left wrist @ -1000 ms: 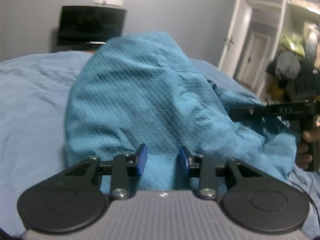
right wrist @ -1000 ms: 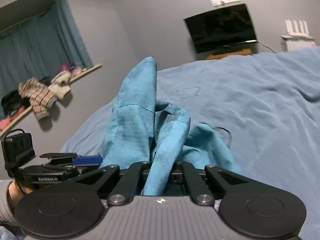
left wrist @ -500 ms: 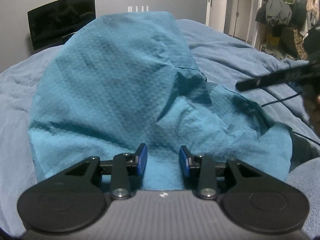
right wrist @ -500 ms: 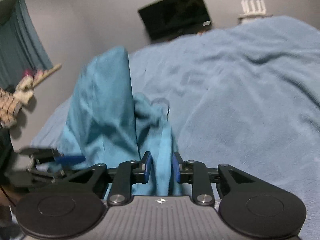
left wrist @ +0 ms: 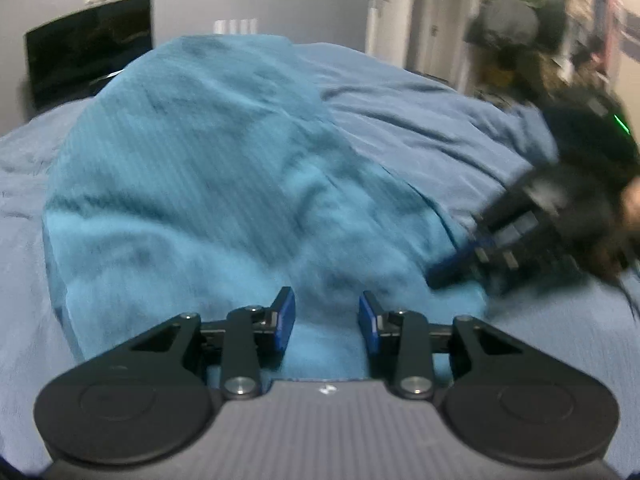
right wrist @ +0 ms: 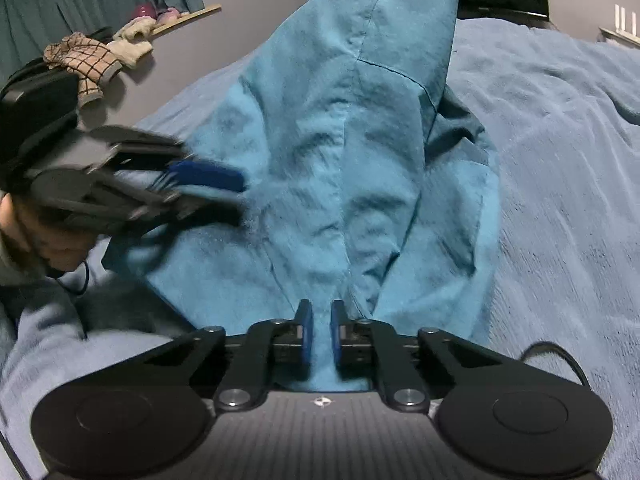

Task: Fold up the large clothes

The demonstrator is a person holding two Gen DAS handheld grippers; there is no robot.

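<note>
While the teal garment [left wrist: 208,184] lies heaped on the bed [left wrist: 420,128] under a blue-grey blanket, the room runs left to right: dark screen [left wrist: 88,56] on a grey wall, white door [left wrist: 440,28], cluttered clothes rack at far right. Left gripper [left wrist: 326,322] grasps the cloth's near edge, jaws part-spread with fabric between. Right gripper [right wrist: 319,330] is closing, a fold of cloth between its blue pads. Curtain and shelf [right wrist: 188,14] sit left in the right-wrist view.

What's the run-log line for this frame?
step: fold, mid-lay-down | garment: teal garment draped on blue blanket | left gripper: jaws apart, cloth between | right gripper: jaws closing on cloth edge
</note>
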